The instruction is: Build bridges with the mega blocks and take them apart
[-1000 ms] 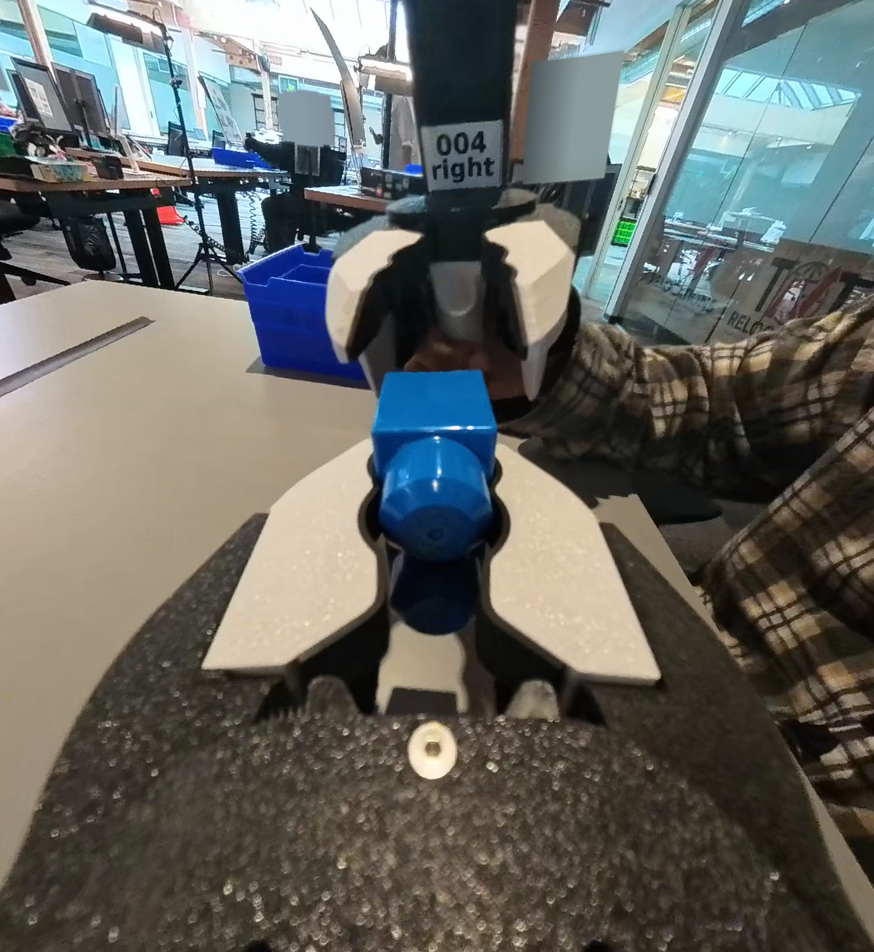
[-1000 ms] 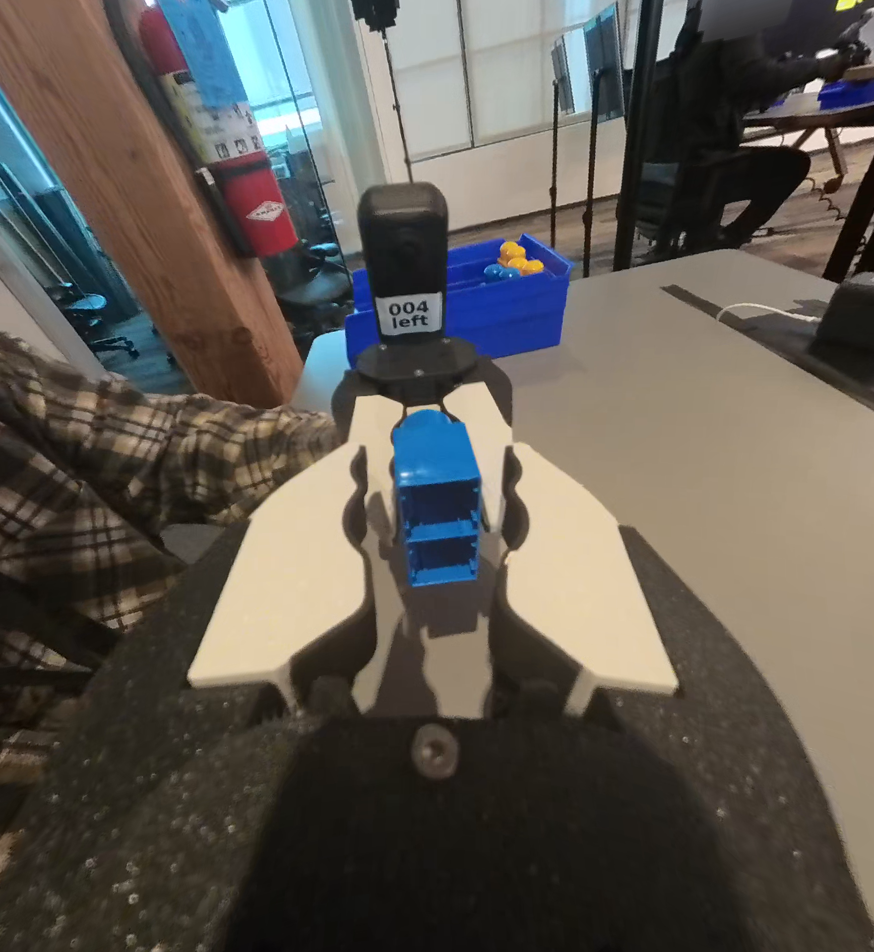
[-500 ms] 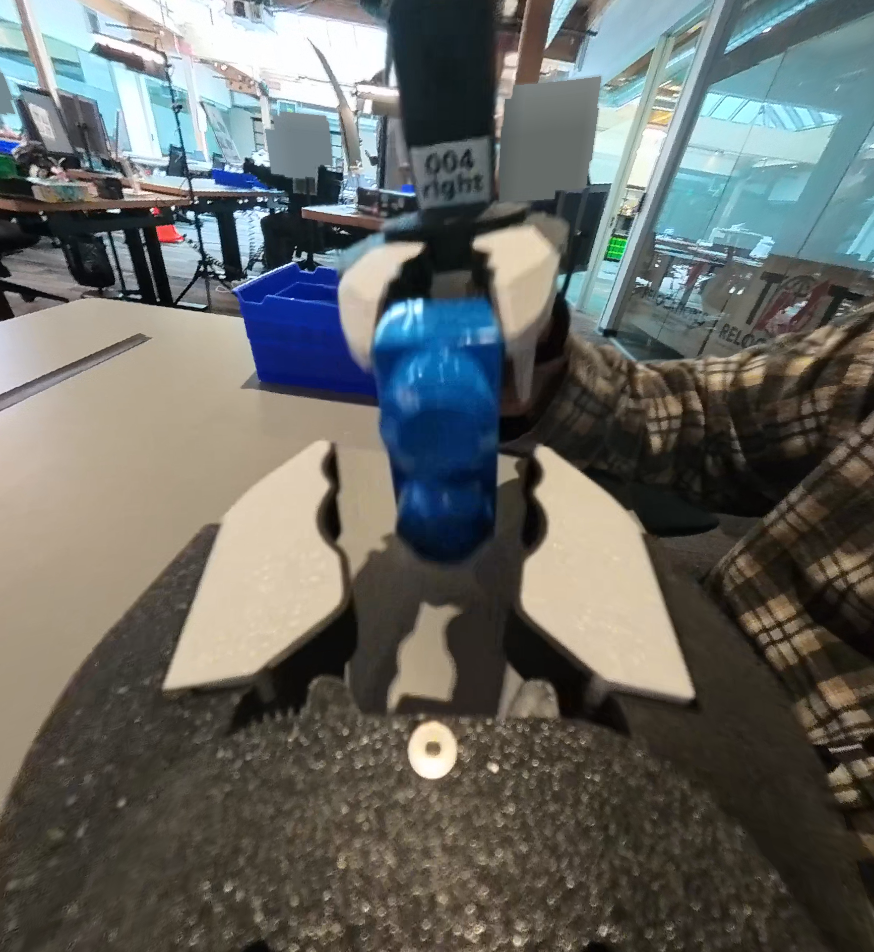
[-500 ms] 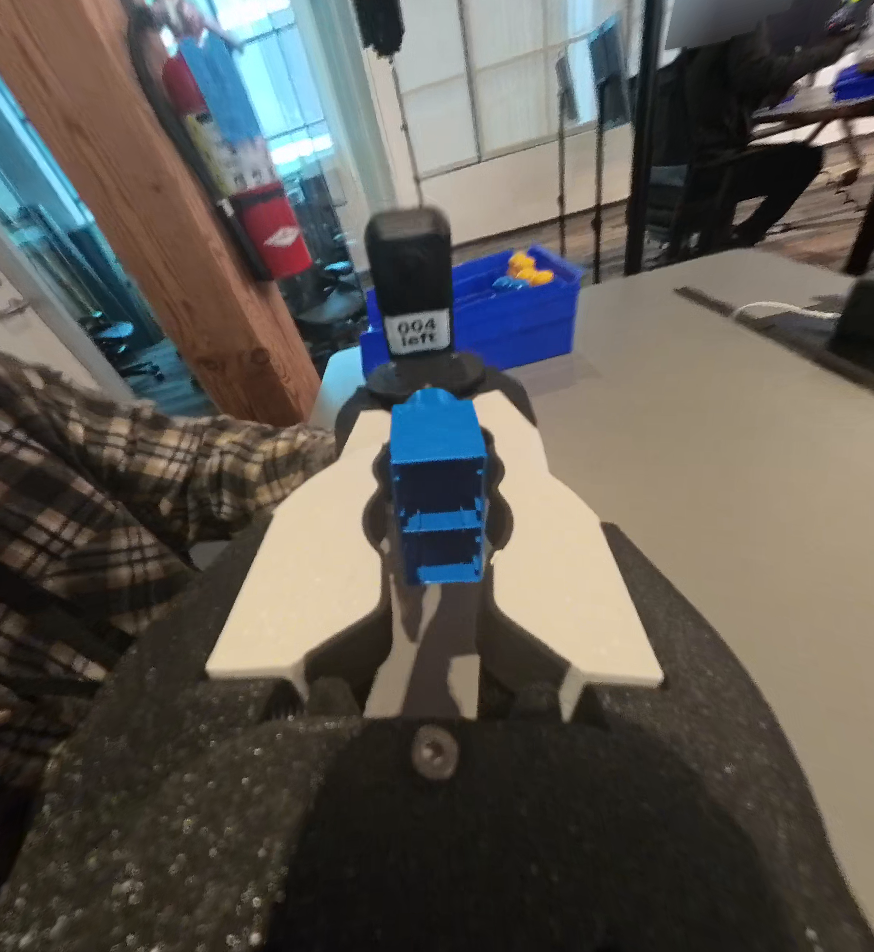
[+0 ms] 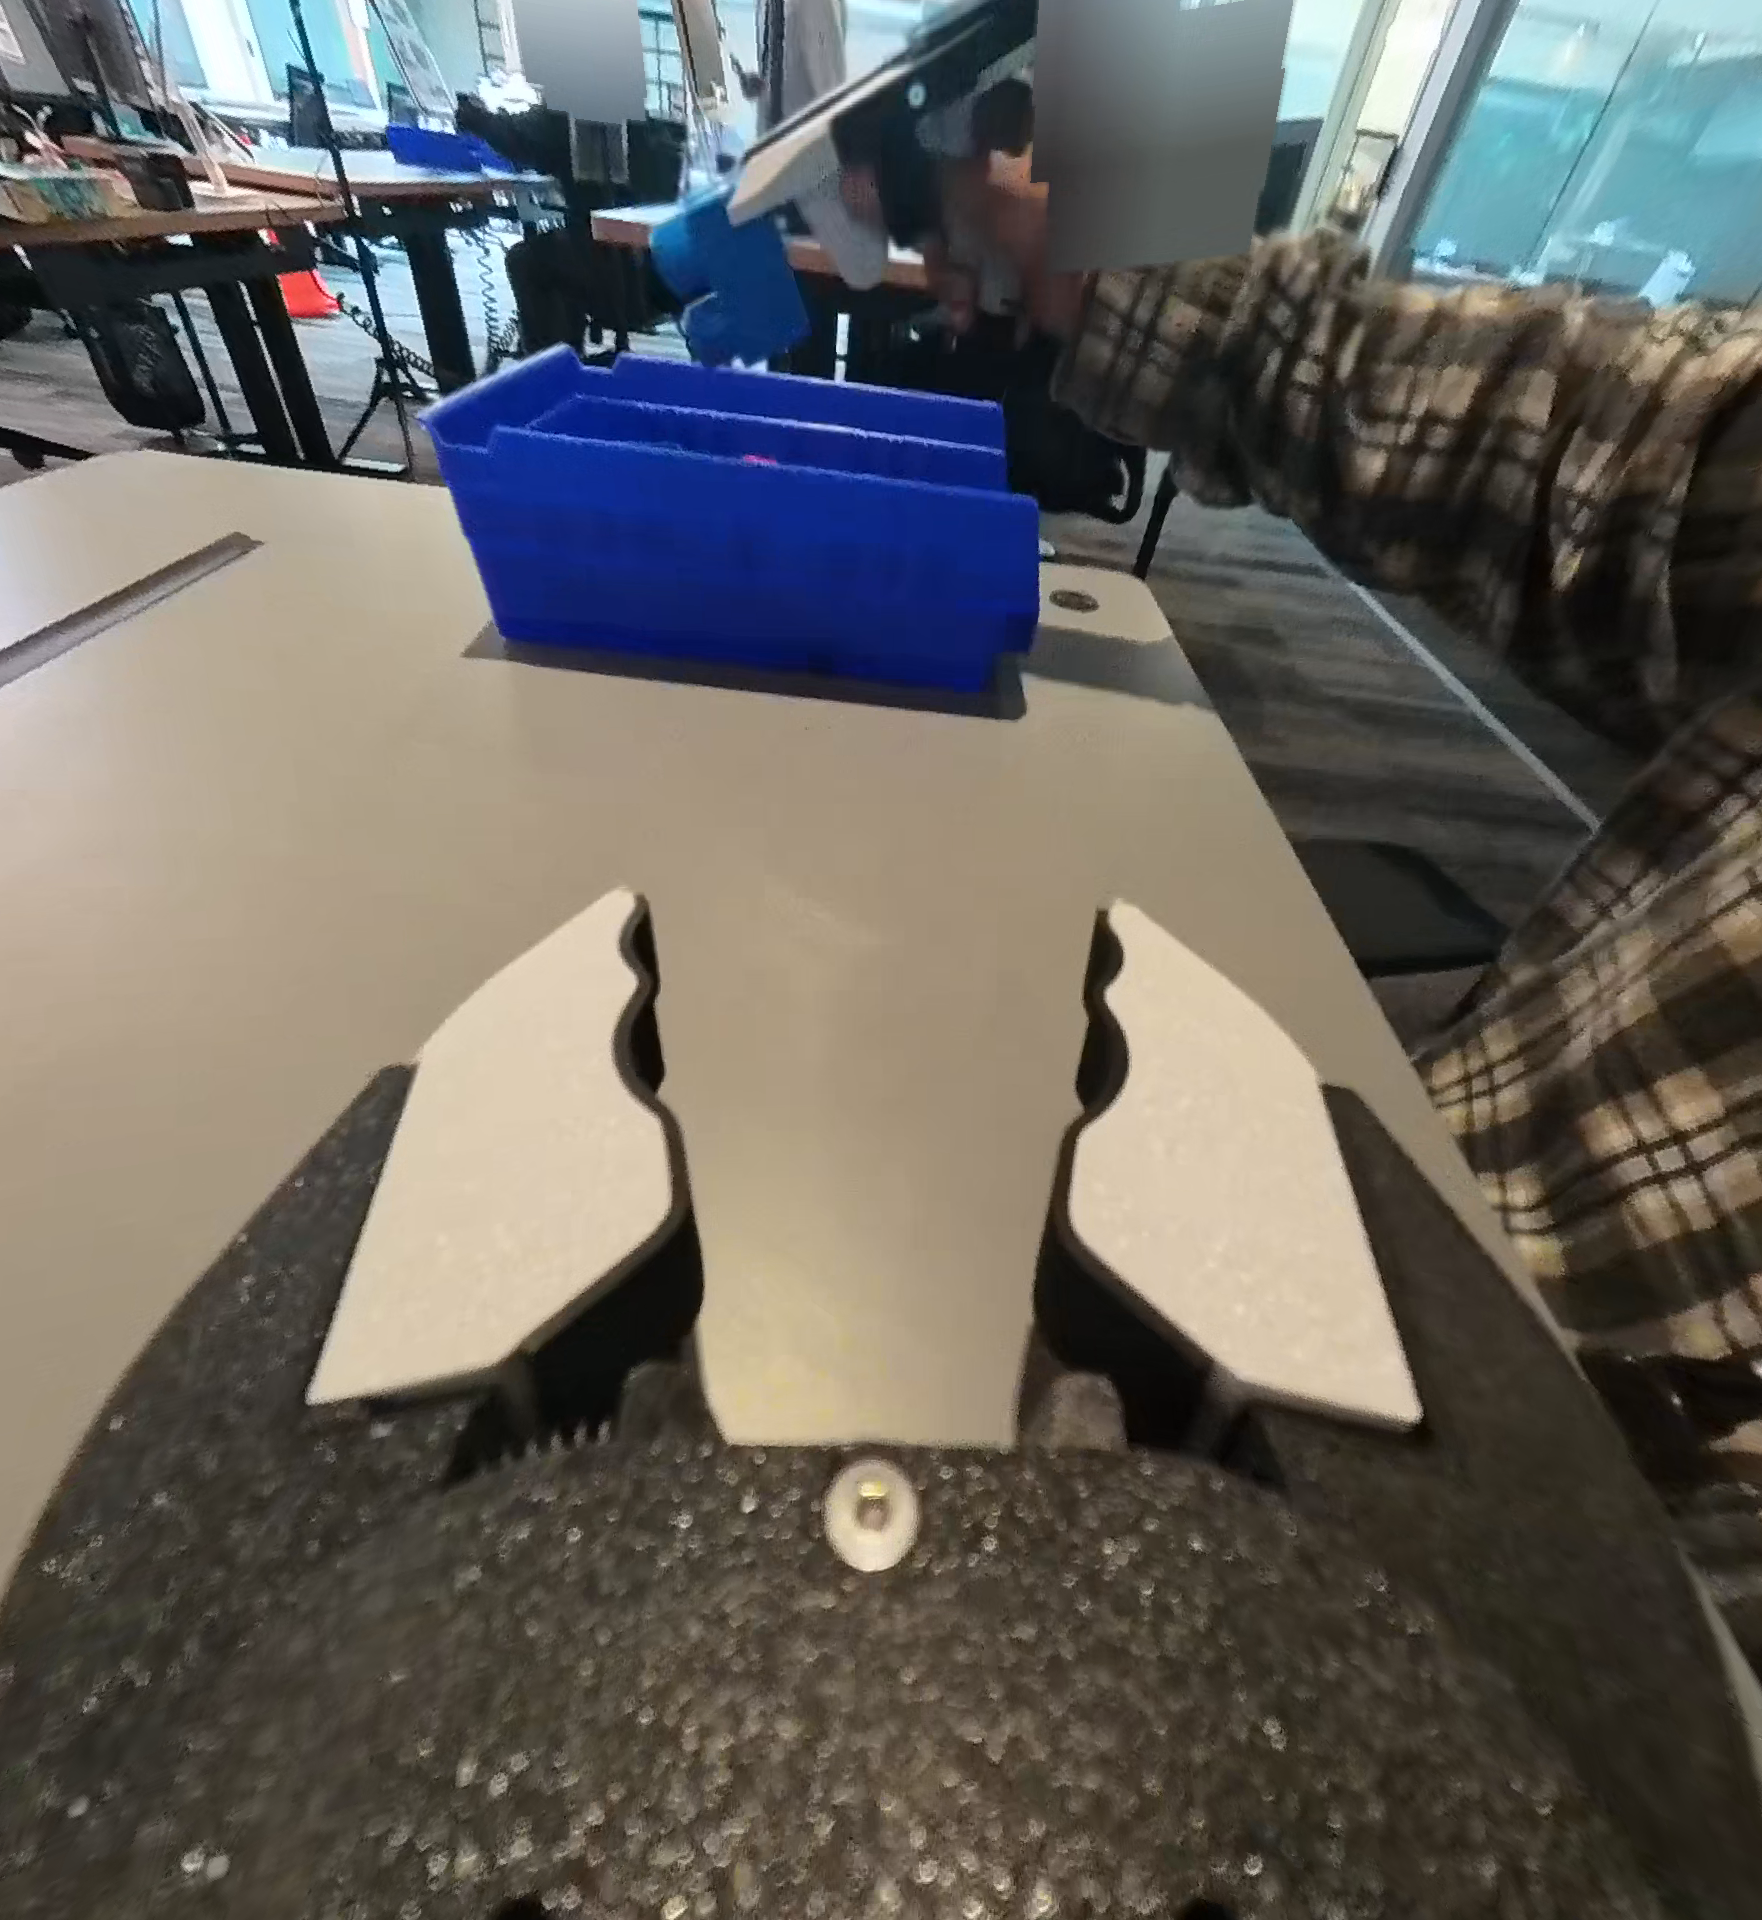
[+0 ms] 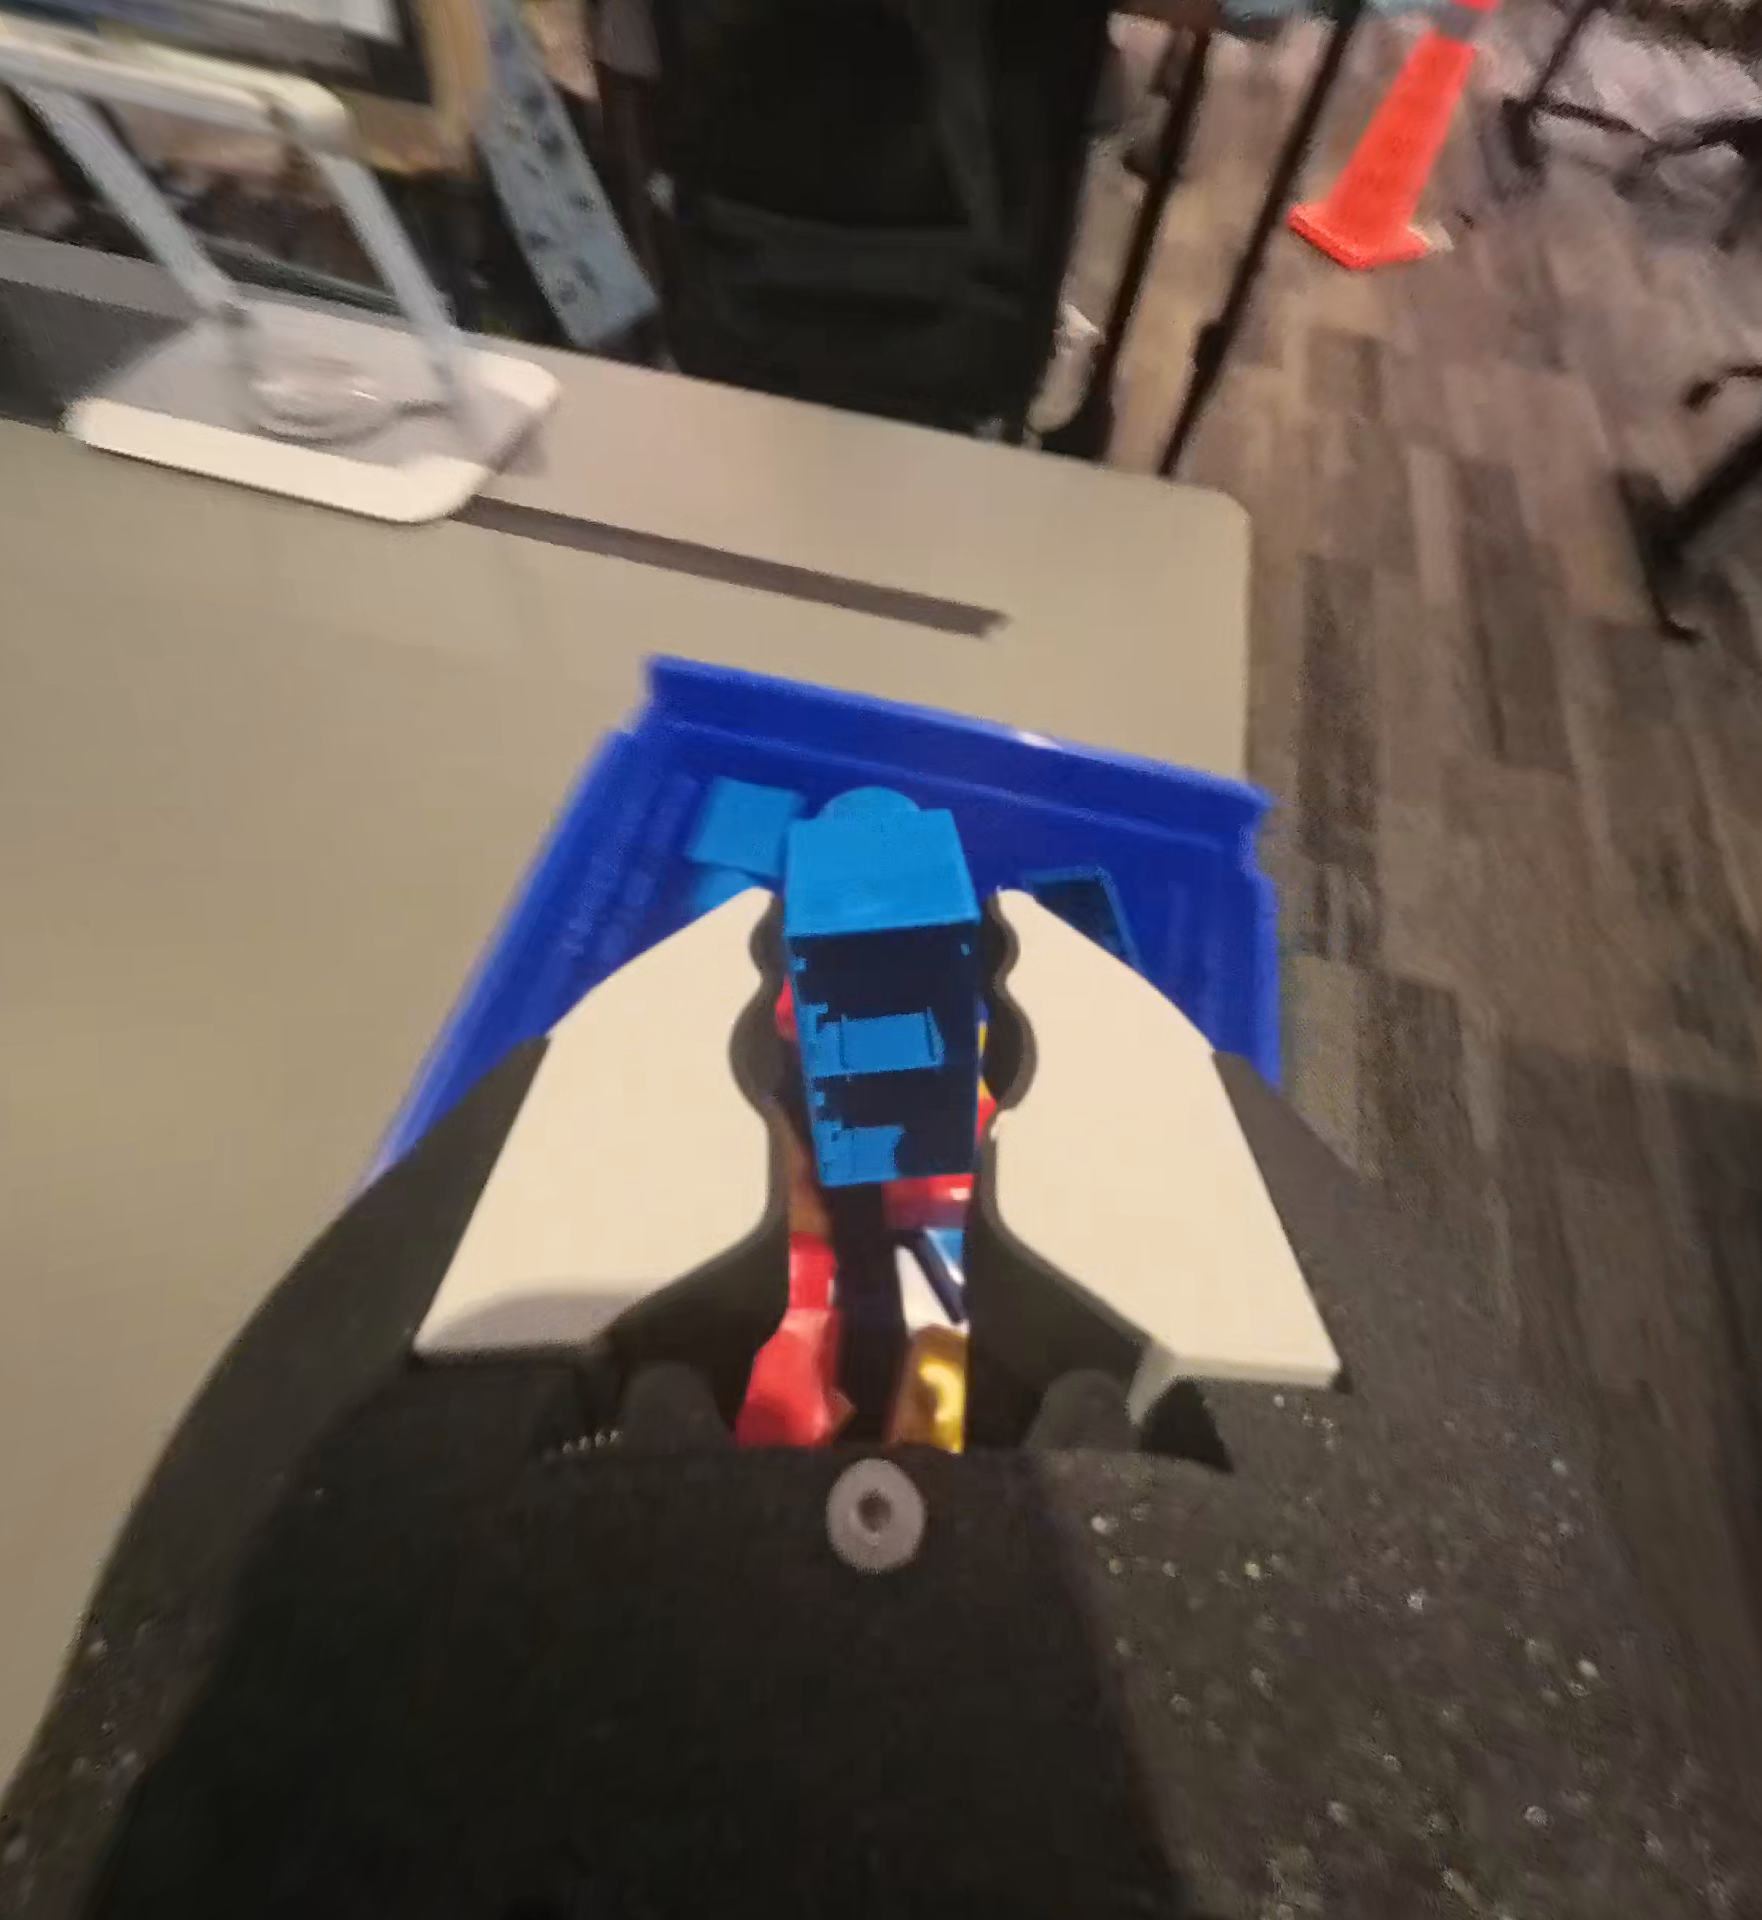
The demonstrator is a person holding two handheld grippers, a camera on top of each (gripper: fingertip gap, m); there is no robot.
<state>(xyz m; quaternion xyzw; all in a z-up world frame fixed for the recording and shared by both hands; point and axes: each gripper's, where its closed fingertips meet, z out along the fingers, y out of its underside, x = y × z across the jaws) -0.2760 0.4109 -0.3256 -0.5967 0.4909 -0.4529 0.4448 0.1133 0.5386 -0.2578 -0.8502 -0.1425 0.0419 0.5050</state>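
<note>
Handheld gripper rig, plaid-sleeved operator
Pale grey fingers [image 5: 513,1164], black speckled foam body, centre screw [image 5: 872,1498]; brown-black plaid sleeve [image 5: 1583,582].

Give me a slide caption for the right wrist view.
Right gripper holding a blue plastic block above a blue plastic bin of blocks.

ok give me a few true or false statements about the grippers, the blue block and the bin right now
1. The left gripper is open with nothing between its fingers. True.
2. The right gripper is empty. False: it is shut on the blue block.
3. The blue block is held above the blue bin. True.
4. The blue bin holds no blocks. False: red, yellow and blue blocks show inside it in the right wrist view.
5. The blue bin sits on the floor. False: it stands on the grey table, near a corner.
</note>
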